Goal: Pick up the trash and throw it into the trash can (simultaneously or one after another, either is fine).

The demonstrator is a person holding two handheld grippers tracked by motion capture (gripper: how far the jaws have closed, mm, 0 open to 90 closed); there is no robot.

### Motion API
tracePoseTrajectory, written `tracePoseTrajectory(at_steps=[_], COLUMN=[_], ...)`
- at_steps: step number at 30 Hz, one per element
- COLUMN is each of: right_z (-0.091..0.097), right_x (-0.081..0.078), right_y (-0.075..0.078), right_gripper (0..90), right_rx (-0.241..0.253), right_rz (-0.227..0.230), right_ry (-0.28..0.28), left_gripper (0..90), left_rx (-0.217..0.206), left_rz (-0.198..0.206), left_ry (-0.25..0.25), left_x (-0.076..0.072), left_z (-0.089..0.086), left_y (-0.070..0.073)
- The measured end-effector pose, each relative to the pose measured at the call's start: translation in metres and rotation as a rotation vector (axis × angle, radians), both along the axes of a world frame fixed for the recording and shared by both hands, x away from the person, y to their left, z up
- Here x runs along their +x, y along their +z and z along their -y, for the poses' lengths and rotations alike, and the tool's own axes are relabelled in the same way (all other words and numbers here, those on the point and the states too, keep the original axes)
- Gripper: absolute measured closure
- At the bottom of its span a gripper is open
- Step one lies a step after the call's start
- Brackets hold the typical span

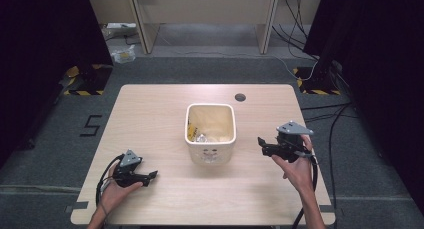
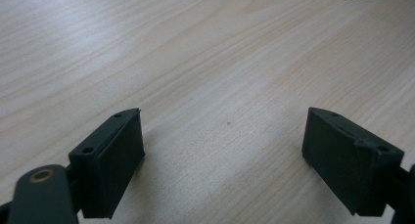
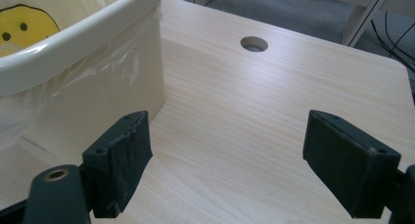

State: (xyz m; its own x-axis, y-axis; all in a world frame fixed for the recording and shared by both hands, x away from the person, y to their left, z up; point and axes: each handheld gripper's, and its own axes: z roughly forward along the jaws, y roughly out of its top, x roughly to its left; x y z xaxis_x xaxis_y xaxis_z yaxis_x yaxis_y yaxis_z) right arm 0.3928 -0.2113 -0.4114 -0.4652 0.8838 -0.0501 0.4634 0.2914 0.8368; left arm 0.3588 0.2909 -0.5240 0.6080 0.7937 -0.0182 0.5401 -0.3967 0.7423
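Both pairs of black jaws are standing wide apart over the pale wooden table (image 1: 150,114), gripping nothing.

Left gripper (image 2: 222,160) is hovering low over bare wood near the table's front left, held in the person's left hand (image 1: 116,189), its jaws pointing toward the middle. Right gripper (image 3: 227,165) is being held in the right hand (image 1: 298,170) just beside the cream bin (image 1: 210,132), apart from it, with its jaws pointing at the bin's side wall. That bin is standing upright at the table's centre, lined with a clear plastic bag (image 3: 73,82) folded over its rim, and is holding something yellow (image 1: 193,129) plus crumpled clear wrapping; a yellow smiley print (image 3: 22,28) is showing inside. Beyond it, a round cable hole (image 1: 240,97) is sitting near the far edge.
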Motion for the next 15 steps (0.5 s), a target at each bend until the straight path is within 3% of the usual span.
tracePoseTrajectory(at_steps=[15], right_z=[-0.003], right_x=[-0.009], right_y=[-0.015], right_gripper=[18.4], right_rx=[0.024], right_rz=[0.004], right_ry=[0.006], left_gripper=[14.2], left_rx=[0.000], left_rz=[0.000], left_ry=[0.000], left_x=[0.000], left_z=[0.000], left_y=[0.000])
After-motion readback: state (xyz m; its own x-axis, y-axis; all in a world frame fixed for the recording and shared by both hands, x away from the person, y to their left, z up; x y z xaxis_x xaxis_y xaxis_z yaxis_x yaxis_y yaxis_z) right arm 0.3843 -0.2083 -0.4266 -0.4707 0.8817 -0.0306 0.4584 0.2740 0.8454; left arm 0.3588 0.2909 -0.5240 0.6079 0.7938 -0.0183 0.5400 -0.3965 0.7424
